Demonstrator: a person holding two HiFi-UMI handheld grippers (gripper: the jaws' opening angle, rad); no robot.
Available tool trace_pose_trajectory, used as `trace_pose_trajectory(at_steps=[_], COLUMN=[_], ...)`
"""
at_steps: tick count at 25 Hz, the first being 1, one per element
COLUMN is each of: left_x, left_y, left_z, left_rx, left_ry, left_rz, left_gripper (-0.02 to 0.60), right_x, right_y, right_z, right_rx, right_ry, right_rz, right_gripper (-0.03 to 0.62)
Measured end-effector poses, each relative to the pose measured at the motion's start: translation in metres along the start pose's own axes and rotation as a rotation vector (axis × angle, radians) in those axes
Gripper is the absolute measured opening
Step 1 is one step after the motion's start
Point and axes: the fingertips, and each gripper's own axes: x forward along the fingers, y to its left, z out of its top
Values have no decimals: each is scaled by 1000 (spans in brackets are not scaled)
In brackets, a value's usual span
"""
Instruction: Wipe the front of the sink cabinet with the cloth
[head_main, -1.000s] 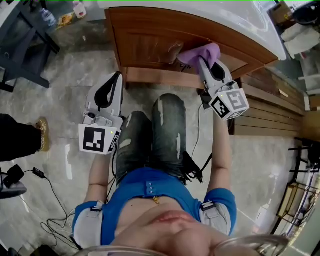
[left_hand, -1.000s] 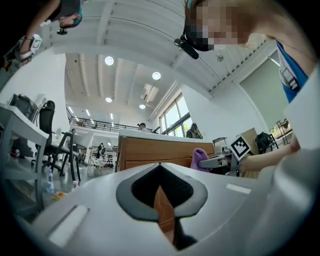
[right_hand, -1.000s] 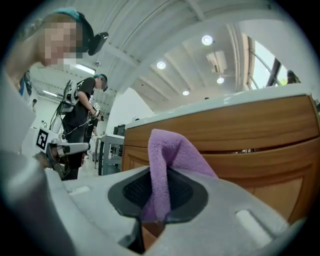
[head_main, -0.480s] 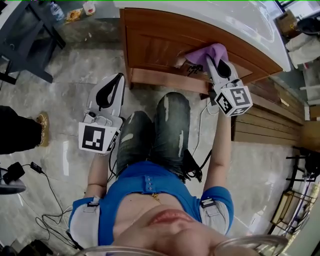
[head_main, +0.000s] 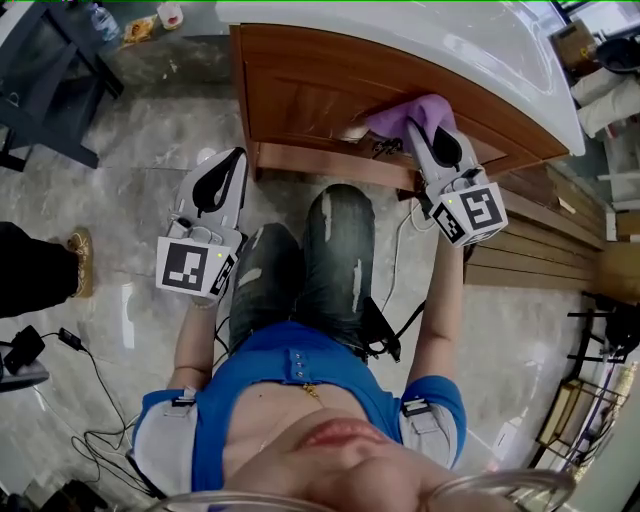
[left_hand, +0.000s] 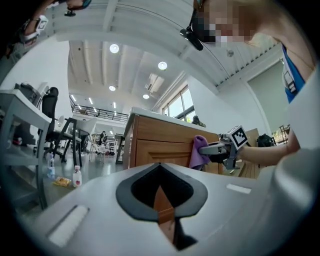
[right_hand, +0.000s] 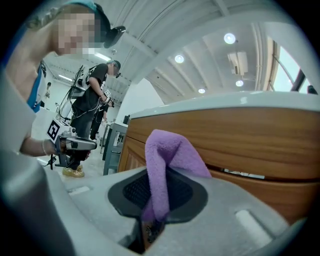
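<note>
Right gripper view: the right gripper (right_hand: 156, 202) is clamped on the purple cloth (right_hand: 169, 150), which bunches up out of the jaws against the wooden front of the sink cabinet (right_hand: 250, 132). In the head view the cloth sits on the upper part of that front, just under the white sink top (head_main: 450, 40). The left gripper (head_main: 226, 162) hangs well off to the side near the person's knee (head_main: 275, 250), jaws pinched together on nothing.
</note>
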Motion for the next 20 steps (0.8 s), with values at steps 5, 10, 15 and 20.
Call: trace_pose_trajectory(at_steps=[5, 10, 15, 20], left_x=[-4, -11, -17, -22], left_y=[-1, 0, 1, 2], left_z=[2, 1, 2, 3], left_rx=[-4, -13, -19, -24], left_ry=[-1, 1, 4, 3], left_rz=[5, 20, 26, 36], left_gripper=[0, 0, 0, 0], right_x=[9, 24, 39, 54], right_y=[8, 24, 39, 55], right_z=[5, 11, 17, 22], right_rx=[4, 4, -10, -27], right_ry=[-11, -27, -35, -34], right_rz=[19, 64, 94, 116], right_gripper=[55, 55, 54, 54])
